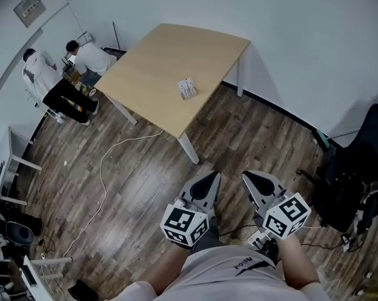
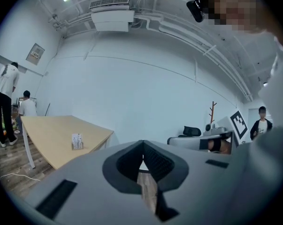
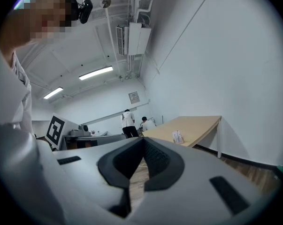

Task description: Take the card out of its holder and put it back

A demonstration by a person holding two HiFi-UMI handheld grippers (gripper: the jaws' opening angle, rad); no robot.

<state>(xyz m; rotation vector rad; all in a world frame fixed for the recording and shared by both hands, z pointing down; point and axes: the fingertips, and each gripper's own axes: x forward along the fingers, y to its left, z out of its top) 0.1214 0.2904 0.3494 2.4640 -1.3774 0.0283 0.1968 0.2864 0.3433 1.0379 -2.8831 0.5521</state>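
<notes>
Low in the frame, the left gripper (image 1: 210,179) and right gripper (image 1: 251,179) have jaws closed tip to tip, empty; the card (image 1: 187,86) stands in its holder (image 1: 189,95) on the table (image 1: 145,61), upper centre

Card holder (image 1: 187,88) on surface (image 1: 145,61), near its front edge. Left gripper (image 1: 212,179) and right gripper (image 1: 250,179) side by side, well apart from surface. Two people (image 1: 63,74) behind surface, left.

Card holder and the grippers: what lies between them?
Head view: past the card holder, bare table, its leg, then floor before the left gripper and right gripper.
</notes>
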